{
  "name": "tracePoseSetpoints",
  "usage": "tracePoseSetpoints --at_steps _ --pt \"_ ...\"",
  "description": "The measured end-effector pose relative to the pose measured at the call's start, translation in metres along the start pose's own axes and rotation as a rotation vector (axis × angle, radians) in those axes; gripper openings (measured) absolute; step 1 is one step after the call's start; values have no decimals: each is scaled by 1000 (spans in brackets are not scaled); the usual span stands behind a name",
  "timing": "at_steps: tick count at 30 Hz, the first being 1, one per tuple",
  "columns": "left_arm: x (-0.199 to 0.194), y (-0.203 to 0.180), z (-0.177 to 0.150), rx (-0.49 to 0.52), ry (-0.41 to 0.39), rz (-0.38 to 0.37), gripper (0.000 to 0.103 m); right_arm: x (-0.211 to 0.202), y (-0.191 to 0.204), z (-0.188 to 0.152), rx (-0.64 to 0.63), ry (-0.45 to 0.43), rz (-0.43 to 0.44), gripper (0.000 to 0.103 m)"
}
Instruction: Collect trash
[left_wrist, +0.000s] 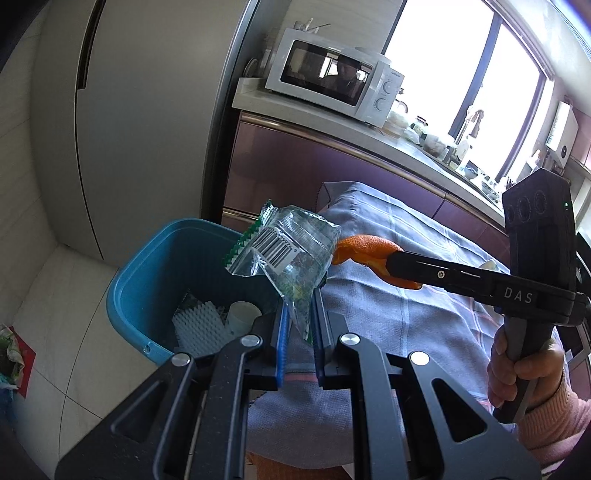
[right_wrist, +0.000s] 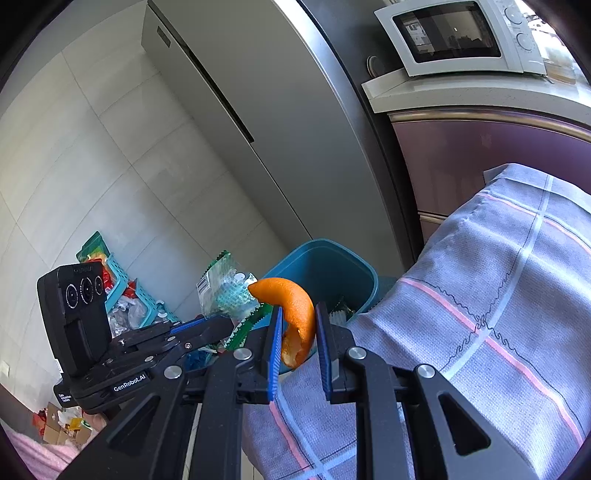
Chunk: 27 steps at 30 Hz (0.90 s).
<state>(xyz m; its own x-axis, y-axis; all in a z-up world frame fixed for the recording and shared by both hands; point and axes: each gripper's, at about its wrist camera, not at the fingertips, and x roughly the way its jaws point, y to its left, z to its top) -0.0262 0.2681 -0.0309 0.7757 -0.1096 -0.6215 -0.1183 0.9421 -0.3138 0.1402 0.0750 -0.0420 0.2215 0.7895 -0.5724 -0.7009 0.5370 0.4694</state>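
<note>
The fridge (left_wrist: 140, 122) filled the left-hand view, with a microwave (left_wrist: 332, 79) at one o'clock; only the right-hand view showed a basket (right_wrist: 136, 295) of clutter at nine o'clock. The blue bin (left_wrist: 147, 280) stood beside the cloth-covered bench (left_wrist: 424, 295). The right gripper (right_wrist: 297, 328), marked "DAS", clenched a curled orange peel (right_wrist: 295, 314) above the bin. The left gripper (left_wrist: 299, 321), marked "GenRobot.AI", clenched a clear barcoded wrapper (left_wrist: 284, 251).

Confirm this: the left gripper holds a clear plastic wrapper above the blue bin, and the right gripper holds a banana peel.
Wrong in one respect: the right gripper holds an orange peel, not banana, as the right wrist view shows. The left gripper does hold the clear plastic wrapper above the blue bin.
</note>
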Motion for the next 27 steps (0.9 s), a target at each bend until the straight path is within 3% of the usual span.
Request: tracePoseSetpoints --at_steps 27 --pt "20 21 1 -39 28 70 12 39 10 10 -6 55 -44 16"
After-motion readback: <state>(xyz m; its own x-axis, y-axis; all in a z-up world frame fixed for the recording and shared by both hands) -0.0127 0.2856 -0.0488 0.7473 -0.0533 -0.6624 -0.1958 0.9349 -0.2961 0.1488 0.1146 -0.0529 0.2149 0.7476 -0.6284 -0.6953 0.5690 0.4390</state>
